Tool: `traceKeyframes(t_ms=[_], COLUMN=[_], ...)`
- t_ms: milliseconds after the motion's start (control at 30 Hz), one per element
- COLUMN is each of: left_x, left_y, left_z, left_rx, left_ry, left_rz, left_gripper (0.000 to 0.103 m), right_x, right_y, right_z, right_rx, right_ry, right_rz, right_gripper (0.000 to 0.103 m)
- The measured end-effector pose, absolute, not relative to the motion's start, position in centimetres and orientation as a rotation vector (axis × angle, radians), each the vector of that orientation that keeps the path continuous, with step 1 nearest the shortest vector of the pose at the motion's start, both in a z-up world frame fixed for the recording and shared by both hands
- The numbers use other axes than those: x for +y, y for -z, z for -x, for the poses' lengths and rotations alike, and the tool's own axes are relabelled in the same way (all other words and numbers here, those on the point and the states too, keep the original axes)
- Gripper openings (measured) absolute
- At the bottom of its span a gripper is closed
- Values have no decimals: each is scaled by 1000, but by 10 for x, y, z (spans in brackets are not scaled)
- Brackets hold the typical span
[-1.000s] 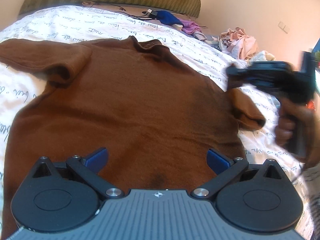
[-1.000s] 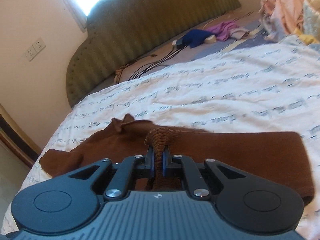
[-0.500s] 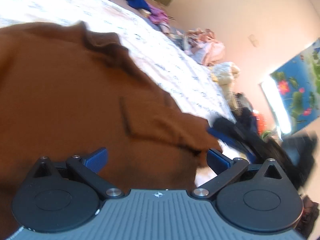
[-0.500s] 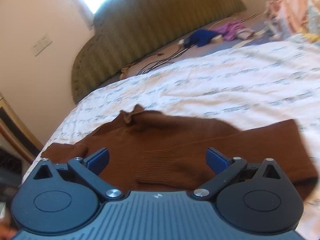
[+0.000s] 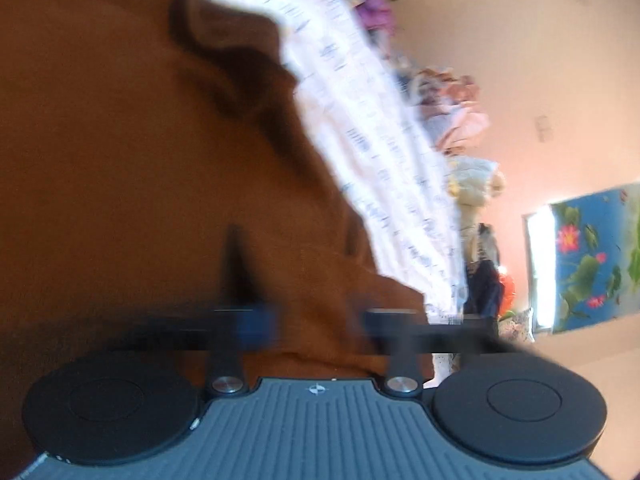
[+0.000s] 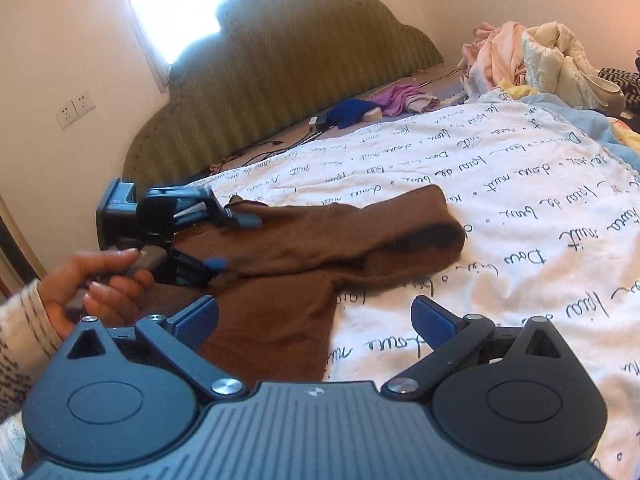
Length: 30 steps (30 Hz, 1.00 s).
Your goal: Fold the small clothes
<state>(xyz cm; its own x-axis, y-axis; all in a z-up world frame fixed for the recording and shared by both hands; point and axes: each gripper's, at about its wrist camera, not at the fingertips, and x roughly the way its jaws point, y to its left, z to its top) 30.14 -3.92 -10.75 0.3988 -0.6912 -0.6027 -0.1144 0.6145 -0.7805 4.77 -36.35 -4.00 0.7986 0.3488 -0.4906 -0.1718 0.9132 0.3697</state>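
Note:
A brown knit sweater (image 6: 320,240) lies on the white printed bedspread (image 6: 500,240), its right sleeve folded across the body. In the left wrist view the sweater (image 5: 140,160) fills the frame, blurred. My left gripper (image 5: 312,324) is low over the folded sleeve with its jaws part closed and cloth between them; it also shows in the right wrist view (image 6: 236,240), held by a hand. My right gripper (image 6: 316,316) is open and empty, drawn back over the sweater's edge.
A green padded headboard (image 6: 280,80) stands at the far end. A blue garment (image 6: 352,114), a purple one (image 6: 400,98) and cables lie near it. A heap of pale clothes (image 6: 532,60) sits at the right. Bare bedspread lies to the right of the sweater.
My right gripper let go of the sleeve cuff, opened and pulled back. My left gripper swung right and down onto the folded sleeve, and its jaws have come closer together.

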Motion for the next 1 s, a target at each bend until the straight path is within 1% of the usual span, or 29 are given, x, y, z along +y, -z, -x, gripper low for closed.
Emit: traceKeyframes(t_ms=[33, 100, 167, 267, 333, 467, 533, 667, 733, 800, 833, 867, 967, 1000], left_x=[-39, -42, -39, -28, -17, 16, 34, 67, 80, 88, 89, 92, 92, 87], left_y=[107, 104, 96, 68, 45, 12, 7, 19, 39, 63, 75, 82, 83, 79], left_z=[-299, -297, -291, -280, -272, -254, -248, -244, -246, -248, -248, -245, -240, -239], left_rx=[1126, 1109, 1061, 935, 883, 814, 813, 828, 868, 904, 913, 882, 845, 839], left_ry=[414, 385, 364, 358, 351, 324, 301, 229, 190, 130, 108, 106, 89, 82], left_rz=[828, 732, 699, 605, 544, 460, 445, 406, 404, 343, 309, 302, 296, 268], left_gripper=[5, 4, 4, 4, 4, 4, 4, 4, 5, 5, 13, 16, 16, 16], right_x=[-362, -358, -356, -357, -361, -364, -363, -355, -350, -348, -348, -351, -365, -372], right_y=[41, 41, 39, 37, 38, 42, 43, 42, 42, 41, 41, 40, 38, 39], right_z=[-46, -49, -49, -51, -53, -55, -56, -61, -68, -78, -84, -92, -116, -127], right_rx=[579, 578, 567, 575, 598, 618, 622, 614, 618, 620, 622, 625, 635, 650], right_ry=[-287, -283, -276, -275, -262, -281, -296, -332, -336, -320, -319, -309, -244, -237], right_rz=[-314, -292, -272, -286, -307, -319, -328, -317, -307, -288, -284, -289, -314, -334], right_gripper=[103, 103, 103, 103, 103, 103, 103, 103, 103, 103, 103, 103, 103, 96])
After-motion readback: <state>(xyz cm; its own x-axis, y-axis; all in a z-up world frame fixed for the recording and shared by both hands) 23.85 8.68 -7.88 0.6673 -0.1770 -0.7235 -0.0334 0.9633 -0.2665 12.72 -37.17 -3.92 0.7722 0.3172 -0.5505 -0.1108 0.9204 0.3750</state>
